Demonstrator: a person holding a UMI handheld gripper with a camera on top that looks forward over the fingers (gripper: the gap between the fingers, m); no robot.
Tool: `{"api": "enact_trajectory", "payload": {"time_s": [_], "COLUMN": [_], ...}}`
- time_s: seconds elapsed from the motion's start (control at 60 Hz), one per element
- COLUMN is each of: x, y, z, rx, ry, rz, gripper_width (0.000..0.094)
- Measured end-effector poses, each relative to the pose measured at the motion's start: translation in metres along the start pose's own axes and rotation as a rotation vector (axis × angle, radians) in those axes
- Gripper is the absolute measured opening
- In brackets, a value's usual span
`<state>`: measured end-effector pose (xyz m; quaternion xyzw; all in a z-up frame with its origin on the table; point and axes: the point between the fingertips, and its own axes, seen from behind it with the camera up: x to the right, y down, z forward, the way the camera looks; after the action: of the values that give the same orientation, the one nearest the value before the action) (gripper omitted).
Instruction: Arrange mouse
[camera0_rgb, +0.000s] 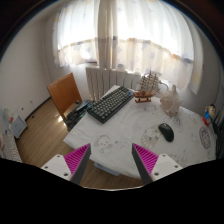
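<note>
A white-covered table stands before curtained windows. On it lies a black keyboard; well to its right sits a dark mouse, possibly beside small ornaments. The gripper hovers nearer, its fingers wide apart, holding nothing.

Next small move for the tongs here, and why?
Probably push forward and down toward the mouse. The tongs are open and hold nothing, and the mouse lies untouched on the table, well beyond the fingertips and toward the right finger's side, with the keyboard further back to its left.
</note>
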<state>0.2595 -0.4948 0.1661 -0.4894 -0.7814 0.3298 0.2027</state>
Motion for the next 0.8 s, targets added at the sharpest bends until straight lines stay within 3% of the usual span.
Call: {"api": "enact_trajectory", "payload": {"time_s": [0.45,0.8], "x": [0.144,0.242], "y": [0.026,0.052], "z": [0.012,0.053], "rx": [0.020,0.078], "ry": [0.308,0.398], "rz": [0.159,0.236], "gripper_width": [0.0856,0.0853]}}
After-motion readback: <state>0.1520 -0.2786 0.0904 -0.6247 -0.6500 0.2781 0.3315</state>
